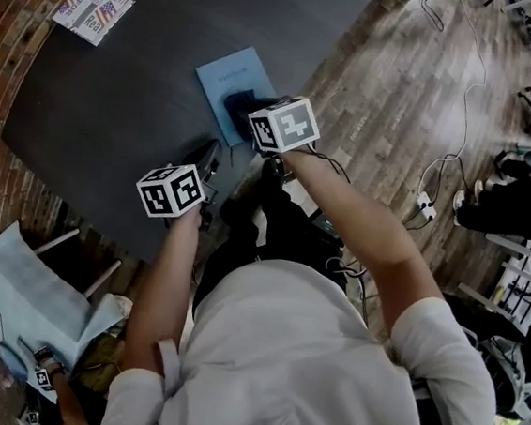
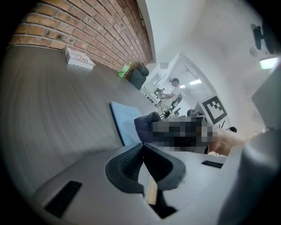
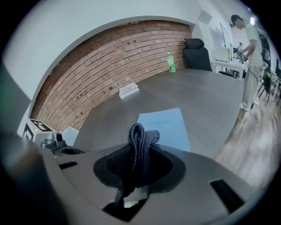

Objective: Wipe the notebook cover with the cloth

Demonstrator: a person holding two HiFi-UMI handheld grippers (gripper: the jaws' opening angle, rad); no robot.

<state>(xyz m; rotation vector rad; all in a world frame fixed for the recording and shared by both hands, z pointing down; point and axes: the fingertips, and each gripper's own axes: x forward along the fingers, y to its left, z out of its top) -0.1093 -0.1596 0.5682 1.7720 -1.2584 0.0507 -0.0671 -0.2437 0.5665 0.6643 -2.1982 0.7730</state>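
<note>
While the right hand-held gripper (image 3: 139, 161) pinched a folded dark cloth (image 3: 139, 143) between its jaws, the cloth was over the near end of the blue notebook (image 3: 164, 123); whether it touched the cover could not be told. The notebook lay flat on the dark bench (image 1: 119, 78), close to the bench edge on the person's side. The left hand-held gripper (image 2: 142, 149) was empty, its jaws pressed together, and was held to the left of the notebook, nearer the person and apart from it. A printed packet (image 1: 93, 10) lay well beyond the notebook, toward the brick wall (image 3: 101, 61). A green bottle (image 3: 170, 62) stood far past the notebook at the bench's far end, with a black chair (image 3: 197, 50) just beside it. To the right of the notebook, off the bench, lay wooden floor (image 1: 401, 89), where another person (image 3: 248, 48) stood at a distant desk.
</note>
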